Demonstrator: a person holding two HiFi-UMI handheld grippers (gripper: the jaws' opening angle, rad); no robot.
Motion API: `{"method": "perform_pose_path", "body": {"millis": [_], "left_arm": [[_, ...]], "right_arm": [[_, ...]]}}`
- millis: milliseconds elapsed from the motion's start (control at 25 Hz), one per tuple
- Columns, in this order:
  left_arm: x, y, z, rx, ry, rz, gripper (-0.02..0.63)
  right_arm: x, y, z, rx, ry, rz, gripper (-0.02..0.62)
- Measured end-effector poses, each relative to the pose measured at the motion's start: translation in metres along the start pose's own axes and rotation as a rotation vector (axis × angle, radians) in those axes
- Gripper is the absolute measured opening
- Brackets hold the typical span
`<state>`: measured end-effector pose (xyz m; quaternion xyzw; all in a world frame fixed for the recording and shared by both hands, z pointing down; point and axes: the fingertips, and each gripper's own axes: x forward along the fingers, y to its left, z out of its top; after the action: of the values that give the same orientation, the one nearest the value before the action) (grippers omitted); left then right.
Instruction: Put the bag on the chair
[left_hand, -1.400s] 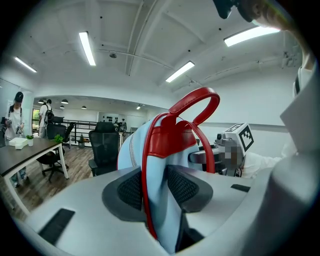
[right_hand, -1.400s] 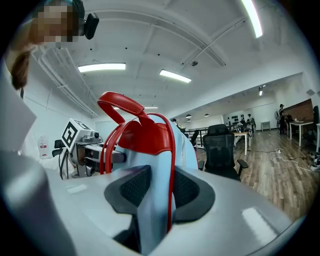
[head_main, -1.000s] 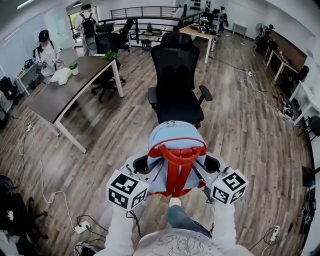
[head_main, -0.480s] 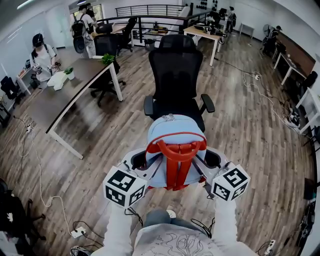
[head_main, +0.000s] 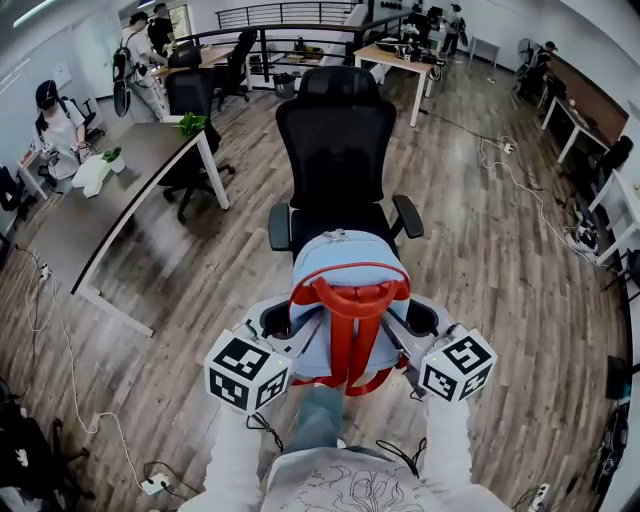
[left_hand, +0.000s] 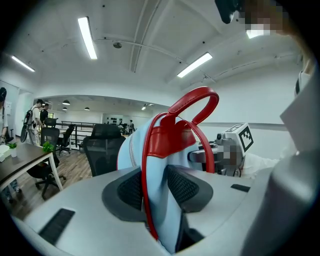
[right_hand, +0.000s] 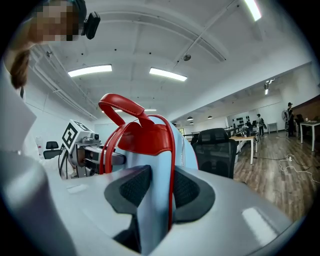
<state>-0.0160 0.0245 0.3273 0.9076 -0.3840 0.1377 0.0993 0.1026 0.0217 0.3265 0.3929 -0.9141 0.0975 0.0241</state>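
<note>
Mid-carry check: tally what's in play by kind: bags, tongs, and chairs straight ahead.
bag: 1
tongs: 2, the left tongs and right tongs, both clamped on the bag
chair straight ahead: 1
Total: 4

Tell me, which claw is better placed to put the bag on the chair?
Neither: the left claw and right claw each clamp a side of the light-blue red-strapped backpack squarely before the black mesh office chair.

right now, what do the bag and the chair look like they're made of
The bag: matte light blue fabric, creasing softly. Its red straps: smoother with slight sheen, maybe faux leather or coated webbing. The chair: dull black back, seemingly mesh; armrests look like plastic.
</note>
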Motion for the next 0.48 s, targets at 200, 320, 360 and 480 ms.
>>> {"method": "perform_pose_path", "body": {"millis": [200,320,360,480], "left_arm": [[0.06,0.049,0.02,0.002,-0.002,-0.033,0.13],[0.097,0.083,0.034,0.003,-0.004,-0.048,0.13],[0.108,0.095,0.039,0.004,-0.004,-0.05,0.13],[0.139,0.13,0.056,0.009,-0.006,-0.054,0.13]], "right_arm": [[0.05,-0.058,0.012,0.005,-0.002,-0.035,0.135],[0.085,-0.094,0.022,0.005,-0.003,-0.05,0.135],[0.097,-0.105,0.025,0.005,-0.004,-0.054,0.135],[0.132,-0.136,0.038,0.003,-0.011,-0.06,0.135]]}}
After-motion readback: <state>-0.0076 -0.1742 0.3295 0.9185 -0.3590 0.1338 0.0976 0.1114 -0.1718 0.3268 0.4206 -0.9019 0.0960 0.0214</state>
